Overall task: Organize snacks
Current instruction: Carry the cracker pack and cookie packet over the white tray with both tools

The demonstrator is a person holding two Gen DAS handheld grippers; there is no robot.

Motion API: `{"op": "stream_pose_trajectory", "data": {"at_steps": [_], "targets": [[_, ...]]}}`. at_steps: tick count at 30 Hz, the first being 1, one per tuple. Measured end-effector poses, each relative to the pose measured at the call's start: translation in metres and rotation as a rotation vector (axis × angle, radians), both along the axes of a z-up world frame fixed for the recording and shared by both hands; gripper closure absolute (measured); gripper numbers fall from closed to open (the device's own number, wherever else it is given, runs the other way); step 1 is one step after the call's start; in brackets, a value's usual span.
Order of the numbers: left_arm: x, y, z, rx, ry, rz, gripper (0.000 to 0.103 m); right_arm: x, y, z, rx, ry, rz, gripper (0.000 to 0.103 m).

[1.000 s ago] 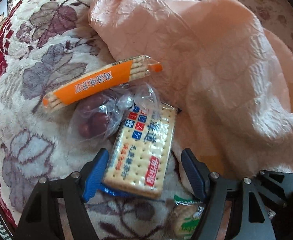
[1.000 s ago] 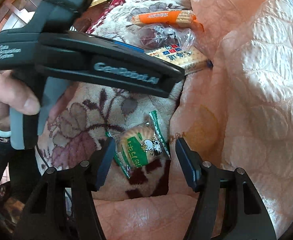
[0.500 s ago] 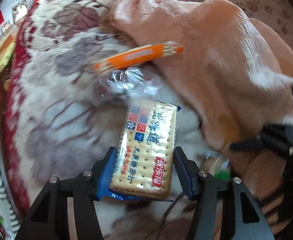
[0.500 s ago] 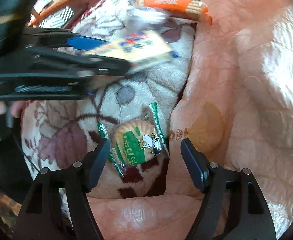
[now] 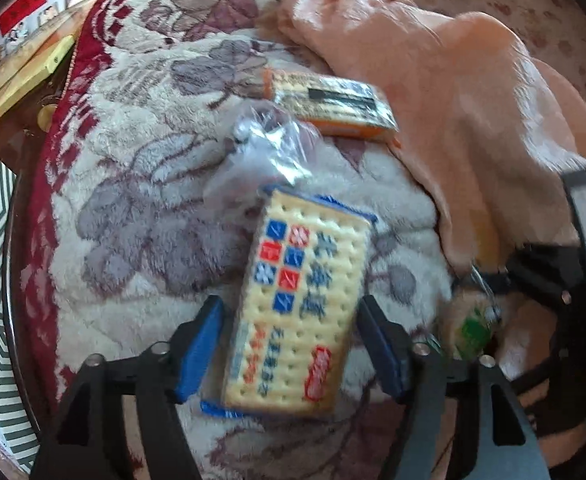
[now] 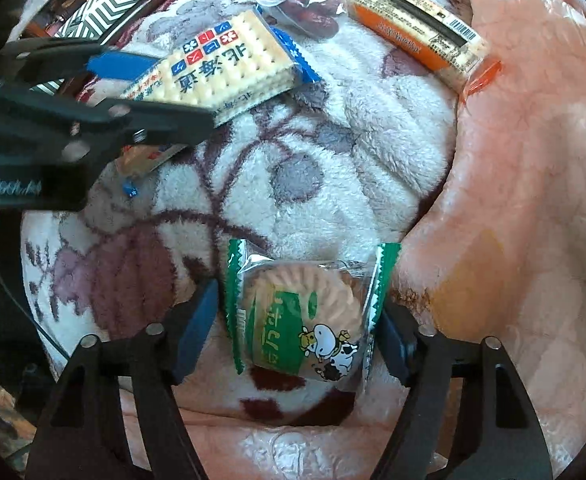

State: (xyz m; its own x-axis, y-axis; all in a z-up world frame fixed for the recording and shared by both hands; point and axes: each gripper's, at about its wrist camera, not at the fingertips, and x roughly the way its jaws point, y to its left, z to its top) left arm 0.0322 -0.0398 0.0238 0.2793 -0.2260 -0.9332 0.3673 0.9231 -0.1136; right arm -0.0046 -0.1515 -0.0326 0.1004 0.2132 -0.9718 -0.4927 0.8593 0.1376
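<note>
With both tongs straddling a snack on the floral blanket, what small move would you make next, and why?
Probably close the right tongs on the round green-wrapped biscuit. It lies between their open pads, which sit just outside the wrapper's crimped edges. The left tongs, whose jaws have just been opening, straddle the rectangular cracker pack with gaps on both sides, so they could close likewise.

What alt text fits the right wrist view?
The right gripper straddles a green-wrapped round biscuit on a floral fleece blanket, jaws open. Upper left, the left gripper brackets a cracker pack; an orange wafer pack lies beyond.
</note>
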Motion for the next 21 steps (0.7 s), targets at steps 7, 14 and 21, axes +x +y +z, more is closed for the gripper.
{"op": "stream_pose_trajectory", "data": {"at_steps": [7,14,21], "targets": [[-0.006,-0.005,-0.005,0.063,-0.045,-0.044,0.043,-0.018,-0.005,0.010,-0.010,-0.036,0.010,0.045],[-0.019,0.033,0.012,0.010,-0.067,0.046,0.043,-0.024,0.006,0.027,0.031,-0.054,0.023,0.047],[-0.034,0.075,0.033,-0.025,-0.106,0.174,0.043,-0.028,0.030,0.043,0.083,-0.063,0.035,0.047]]}}
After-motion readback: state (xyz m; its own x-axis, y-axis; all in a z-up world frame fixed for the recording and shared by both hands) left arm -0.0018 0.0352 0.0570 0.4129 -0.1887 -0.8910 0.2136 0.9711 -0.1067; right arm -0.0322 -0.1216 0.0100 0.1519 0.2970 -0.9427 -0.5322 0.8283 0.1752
